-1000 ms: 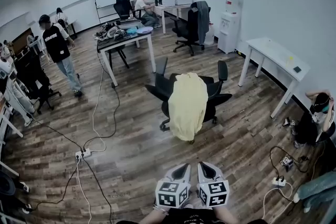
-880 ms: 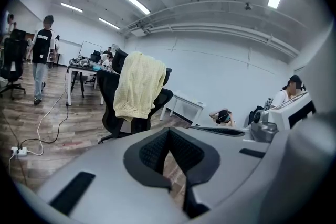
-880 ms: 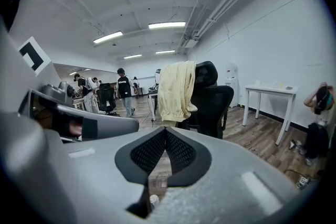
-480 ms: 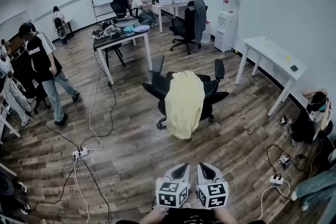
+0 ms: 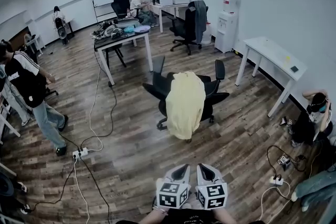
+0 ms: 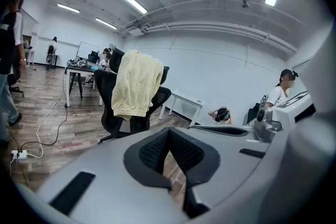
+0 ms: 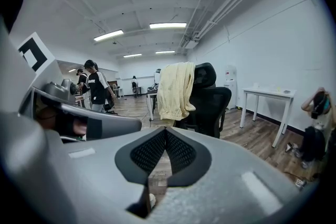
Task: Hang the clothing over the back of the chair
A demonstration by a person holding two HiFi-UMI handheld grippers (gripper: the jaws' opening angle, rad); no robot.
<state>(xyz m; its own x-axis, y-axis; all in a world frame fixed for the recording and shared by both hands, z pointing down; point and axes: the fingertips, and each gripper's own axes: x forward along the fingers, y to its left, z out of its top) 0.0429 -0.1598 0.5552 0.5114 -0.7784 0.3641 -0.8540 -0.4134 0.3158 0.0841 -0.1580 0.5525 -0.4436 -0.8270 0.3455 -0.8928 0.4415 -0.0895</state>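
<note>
Head view puts your left tongs (image 5: pixel 180 169) and right tongs (image 5: pixel 206 168) side by side over the wooden floor (image 5: pixel 131 157), both closed and empty, pointing ahead. Well beyond them, the yellow clothing (image 5: pixel 185 104) is draped over the back of the black chair (image 5: pixel 216 97).

Soft matt yellow cloth garment (image 5: pixel 185 105), black mesh-backed chair (image 5: pixel 215 97), wood-plank floor (image 5: pixel 131 155) with dull sheen
</note>
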